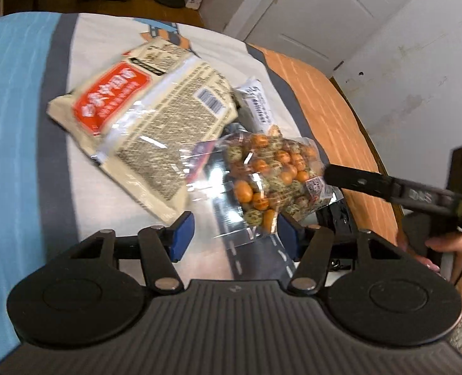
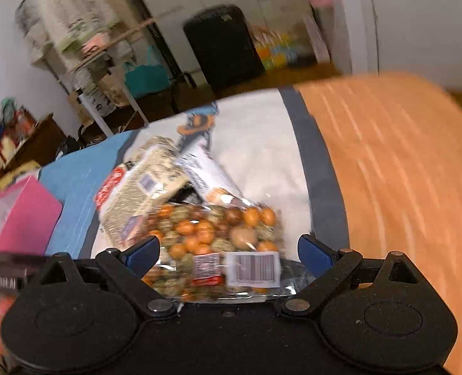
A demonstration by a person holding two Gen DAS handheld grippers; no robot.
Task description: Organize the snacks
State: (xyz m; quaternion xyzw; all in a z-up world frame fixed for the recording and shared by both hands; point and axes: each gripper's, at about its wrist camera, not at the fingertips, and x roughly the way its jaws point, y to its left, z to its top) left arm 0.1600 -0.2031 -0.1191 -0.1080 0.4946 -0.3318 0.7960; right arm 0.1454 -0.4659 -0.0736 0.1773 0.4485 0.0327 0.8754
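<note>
While both grippers, left gripper and right gripper, gape unclenched, the clear bag of orange and green snack balls lies on the bed, overlapping the beige snack packet.

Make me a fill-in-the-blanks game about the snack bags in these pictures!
1. The clear bag holds orange and green ____ snacks.
2. The big beige bag has a ____ label.
3. The box on the blue cloth is ____.
4. The right gripper has its fingers spread ____ around the clear bag.

Missing words: round; red; pink; open
</note>
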